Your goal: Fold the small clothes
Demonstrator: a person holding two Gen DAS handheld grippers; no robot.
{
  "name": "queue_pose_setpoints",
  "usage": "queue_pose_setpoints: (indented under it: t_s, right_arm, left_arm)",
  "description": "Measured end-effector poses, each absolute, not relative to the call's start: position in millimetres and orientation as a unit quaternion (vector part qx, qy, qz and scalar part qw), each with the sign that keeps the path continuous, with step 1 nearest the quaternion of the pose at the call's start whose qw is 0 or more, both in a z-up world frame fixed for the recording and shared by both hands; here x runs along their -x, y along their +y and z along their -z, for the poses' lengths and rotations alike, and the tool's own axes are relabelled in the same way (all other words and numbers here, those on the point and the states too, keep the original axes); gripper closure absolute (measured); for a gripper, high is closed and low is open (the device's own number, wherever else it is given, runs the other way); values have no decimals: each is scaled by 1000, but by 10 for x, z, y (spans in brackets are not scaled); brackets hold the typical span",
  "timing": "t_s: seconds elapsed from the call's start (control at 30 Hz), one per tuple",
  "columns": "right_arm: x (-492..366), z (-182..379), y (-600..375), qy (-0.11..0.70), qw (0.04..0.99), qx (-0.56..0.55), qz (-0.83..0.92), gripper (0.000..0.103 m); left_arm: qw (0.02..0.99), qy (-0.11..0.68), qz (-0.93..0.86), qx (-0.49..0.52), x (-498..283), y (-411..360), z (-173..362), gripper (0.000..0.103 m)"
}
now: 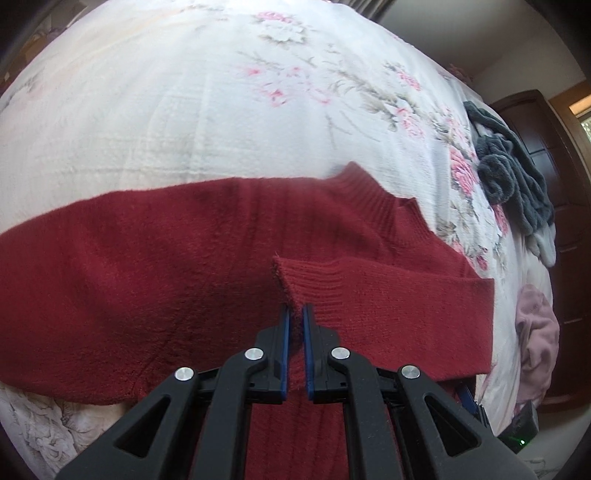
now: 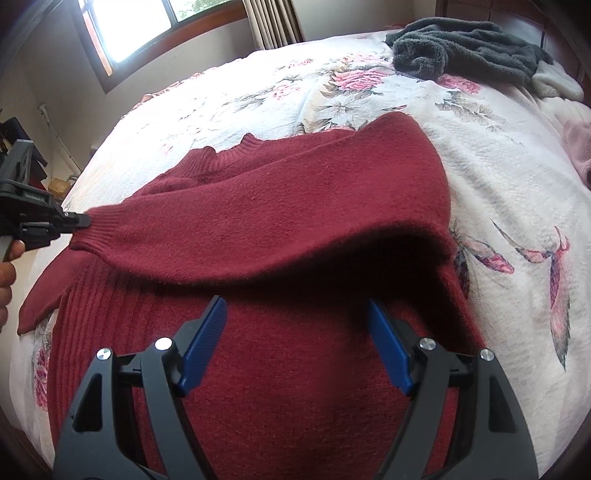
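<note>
Two hand-held grippers work over a dark red knit sweater (image 2: 295, 206) that lies spread on a bed covered with a white floral bedspread (image 2: 498, 177). The left gripper (image 1: 296, 317) has its blue-padded fingers pressed together on the ribbed cuff (image 1: 295, 280) of one sleeve, which is drawn across the sweater's body; in the right wrist view the same gripper (image 2: 83, 220) shows at the left edge, pinching the cuff (image 2: 99, 225), with part of a hand (image 2: 7, 273) behind it. The sleeve (image 2: 258, 236) lies folded over the chest, just below the ribbed collar (image 2: 221, 155). The right gripper (image 2: 295, 343) hangs above the lower body of the sweater with its blue pads (image 2: 203, 347) spread wide apart, holding nothing.

No container shows in either view. At the far side of the bedspread a dark grey fleecy garment (image 2: 465, 48) lies in a heap, touching a pale grey one (image 2: 557, 85), and a dusty pink garment (image 1: 535, 332) sits crumpled near the bed's edge. A window (image 2: 147, 22) with a brown frame lets in bright light, with a curtain (image 2: 273, 18) beside it.
</note>
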State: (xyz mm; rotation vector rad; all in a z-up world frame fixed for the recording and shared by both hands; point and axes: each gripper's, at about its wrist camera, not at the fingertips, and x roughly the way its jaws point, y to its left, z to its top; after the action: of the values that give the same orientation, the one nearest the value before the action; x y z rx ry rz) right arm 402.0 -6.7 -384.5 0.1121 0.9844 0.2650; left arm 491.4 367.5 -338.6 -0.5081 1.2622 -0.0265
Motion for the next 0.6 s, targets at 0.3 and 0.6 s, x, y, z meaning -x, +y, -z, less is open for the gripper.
queue_pose_setpoints:
  t_s: [0.3, 0.6]
  right_arm:
    - [-4025, 3870, -68, 474, 869, -60, -131, 27]
    - [-4040, 3894, -73, 476, 867, -65, -133, 26]
  left_arm:
    - [787, 566, 28, 244, -4839, 3725, 3375, 97]
    - [792, 557, 31, 248, -4777, 3779, 3391, 97]
